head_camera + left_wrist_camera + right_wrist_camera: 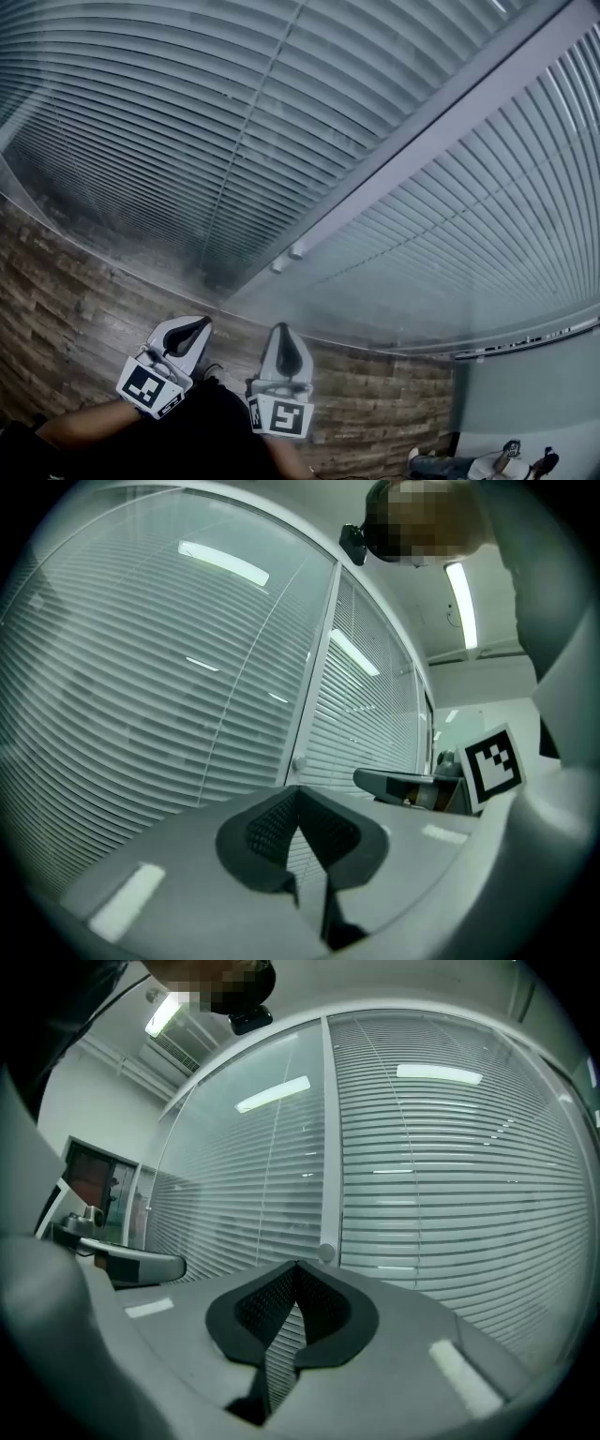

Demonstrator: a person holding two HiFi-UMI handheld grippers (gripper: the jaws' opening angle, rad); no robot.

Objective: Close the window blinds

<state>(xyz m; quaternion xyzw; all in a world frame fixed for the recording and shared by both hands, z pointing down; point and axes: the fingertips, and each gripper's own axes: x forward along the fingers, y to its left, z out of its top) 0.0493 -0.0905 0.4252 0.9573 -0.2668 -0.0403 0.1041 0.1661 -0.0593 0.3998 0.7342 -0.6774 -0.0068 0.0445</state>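
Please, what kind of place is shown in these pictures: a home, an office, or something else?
Probably an office: slatted blinds hang behind glass walls joined by a pale metal post, a long ceiling light runs overhead, and the floor is wood-patterned planks.

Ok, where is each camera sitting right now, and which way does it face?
Head view: on the head, steeply down at blinds, wood floor, left gripper, right gripper, left forearm.
Left gripper view: rides left gripper, faces blinds; shows its shut jaws, plus right gripper.
Right gripper view: rides right gripper, faces blinds; shows its shut jaws, plus left gripper.
All share the frame post and a knob on it.
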